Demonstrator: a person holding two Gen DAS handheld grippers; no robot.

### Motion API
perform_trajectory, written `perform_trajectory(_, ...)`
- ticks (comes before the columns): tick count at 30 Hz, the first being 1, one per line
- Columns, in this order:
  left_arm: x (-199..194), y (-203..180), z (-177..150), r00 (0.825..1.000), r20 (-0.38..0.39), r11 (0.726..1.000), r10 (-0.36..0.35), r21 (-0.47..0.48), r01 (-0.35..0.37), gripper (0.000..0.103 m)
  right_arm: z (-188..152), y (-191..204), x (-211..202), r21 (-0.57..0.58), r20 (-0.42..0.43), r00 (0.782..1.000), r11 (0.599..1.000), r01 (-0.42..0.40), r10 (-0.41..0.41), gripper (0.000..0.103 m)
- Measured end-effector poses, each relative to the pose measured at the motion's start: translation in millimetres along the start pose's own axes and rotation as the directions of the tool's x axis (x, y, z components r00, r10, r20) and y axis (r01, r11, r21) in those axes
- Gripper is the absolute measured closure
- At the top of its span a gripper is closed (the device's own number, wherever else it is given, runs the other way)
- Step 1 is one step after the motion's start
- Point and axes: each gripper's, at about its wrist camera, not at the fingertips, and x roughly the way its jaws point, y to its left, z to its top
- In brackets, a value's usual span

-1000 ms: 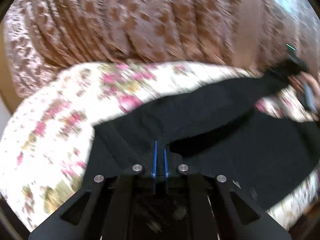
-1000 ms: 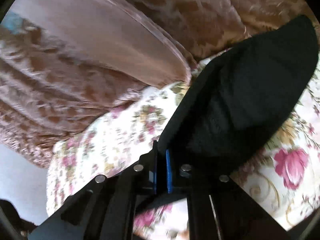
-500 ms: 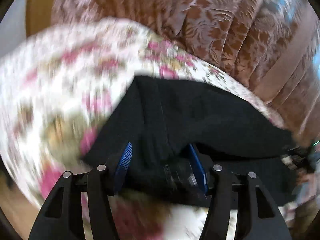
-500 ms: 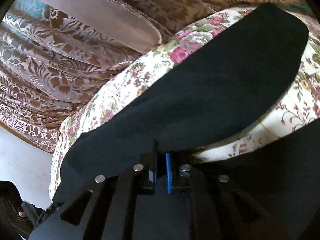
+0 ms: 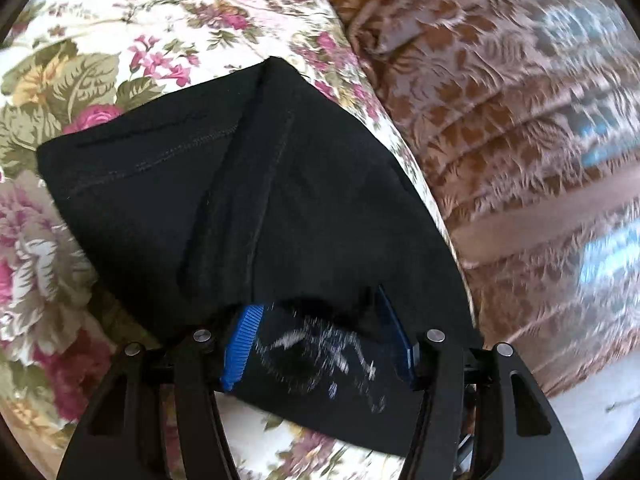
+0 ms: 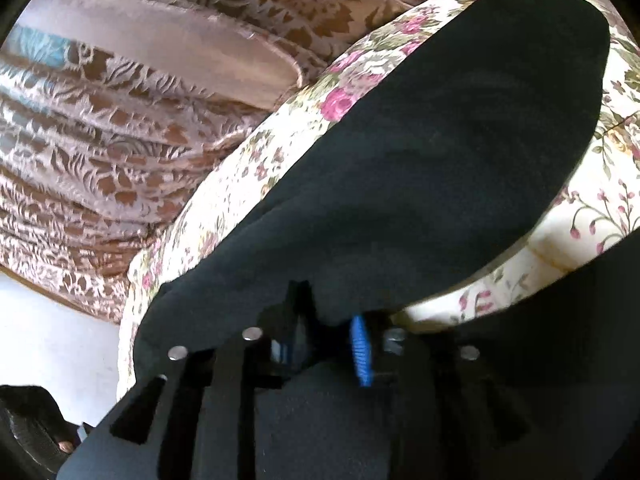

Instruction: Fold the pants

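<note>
Left wrist view puts you at the release after a fold: the pants (image 5: 248, 200) lie doubled on the floral cover (image 5: 80, 60), hem corner at 11 o'clock. Your left gripper (image 5: 320, 344) stands about half open, cloth loose between the blue pads (image 5: 242, 344), neither seeming to press it. Next, I judge, back out without dragging the layer. Right wrist view: your right gripper (image 6: 324, 344) has just been opening, now slightly parted; a leg runs toward 1 o'clock, its edge draped over the fingers (image 6: 360, 350), apparently unpinched.
</note>
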Motion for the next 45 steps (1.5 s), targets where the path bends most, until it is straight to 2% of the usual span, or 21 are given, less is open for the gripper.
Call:
perform_trajectory(3,0.5,-3.2,7.4,1.0,0.004,1.0,-0.014,-0.009,0.014,0.046,10.9,-5.5,2.7,0.024,-0.005,1.0,1.0,-0.01,0.01,0.077)
perform_trajectory(5,1.2,-3.5,12.8,1.0,0.004,1.0,0.007,-0.016,-0.007,0.047,16.7,-6.4,4.8,0.032,-0.006,1.0,0.999,-0.01,0.01,0.077)
perform_trajectory(6,2.3,-3.0,15.5,1.0,0.003,1.0,0.018,-0.018,-0.018,0.05,19.1,-6.2,5.4,0.038,-0.006,1.0,0.999,-0.008,0.008,0.077)
perform_trajectory(7,4.1,-3.6,18.2,1.0,0.003,1.0,0.029,-0.011,-0.029,0.065,21.3,-4.5,5.3,0.039,-0.007,1.0,0.999,-0.011,0.011,0.077)
perform_trajectory(8,4.4,-3.2,19.6,0.999,0.002,0.999,0.038,-0.001,-0.038,0.074,22.1,-2.1,4.5,0.029,-0.005,1.0,1.0,-0.008,0.008,0.077)
perform_trajectory(9,4.8,-5.5,22.2,0.998,0.004,0.998,0.055,0.014,-0.055,0.081,21.9,-0.1,3.7,0.017,-0.009,1.0,1.0,0.002,-0.001,0.078)
perform_trajectory(11,3.3,-12.9,25.4,0.997,0.016,0.995,0.076,0.06,-0.077,0.09,20.4,2.8,1.5,-0.009,-0.009,1.0,1.0,0.018,-0.018,0.09)
perform_trajectory(16,-1.3,-52.3,50.2,0.994,0.066,0.976,0.085,0.194,-0.096,0.092,28.3,10.1,-5.0,-0.022,-0.001,1.0,1.0,-0.007,0.007,0.097)
perform_trajectory(19,-3.4,-101.0,81.4,0.99,0.131,0.95,0.046,0.301,-0.084,0.092,45.5,28.4,-8.0,-0.048,0.025,1.0,0.999,-0.006,0.007,0.097)
perform_trajectory(22,-8.1,-152.5,119.4,0.981,0.193,0.926,-0.006,0.373,-0.067,0.092,64.0,56.1,-23.0,-0.083,0.09,0.995,0.996,-0.025,0.032,0.097)
perform_trajectory(25,-20.7,-171.2,133.9,0.972,0.23,0.908,-0.05,0.416,-0.052,0.092,60.5,79.1,-52.9,-0.156,0.162,0.984,0.986,-0.051,0.077,0.097)
perform_trajectory(27,-32.2,-164.0,133.9,0.969,0.234,0.895,-0.077,0.445,-0.036,0.092,46.4,86.4,-66.8,-0.22,0.175,0.981,0.974,-0.048,0.088,0.097)
perform_trajectory(31,-37.4,-112.5,115.7,0.983,0.183,0.906,-0.031,0.42,-0.05,0.092,-7.0,76.2,-77.0,-0.285,0.103,0.992,0.958,-0.043,0.076,0.097)
perform_trajectory(37,-39.9,-21.6,60.3,0.994,0.086,0.951,0.07,0.295,-0.093,0.092,-92.8,37.0,-64.1,-0.267,-0.038,0.999,0.964,0.009,-0.02,0.097)
perform_trajectory(40,-37.0,6.0,39.3,0.992,0.05,0.96,0.117,0.25,-0.126,0.093,-112.8,14.9,-53.3,-0.218,-0.074,0.996,0.975,0.039,-0.056,0.097)
perform_trajectory(45,-38.9,22.7,24.0,0.993,0.048,0.974,0.105,0.198,-0.112,0.091,-112.7,11.1,-45.2,-0.213,-0.076,0.995,0.976,0.054,-0.072,0.097)
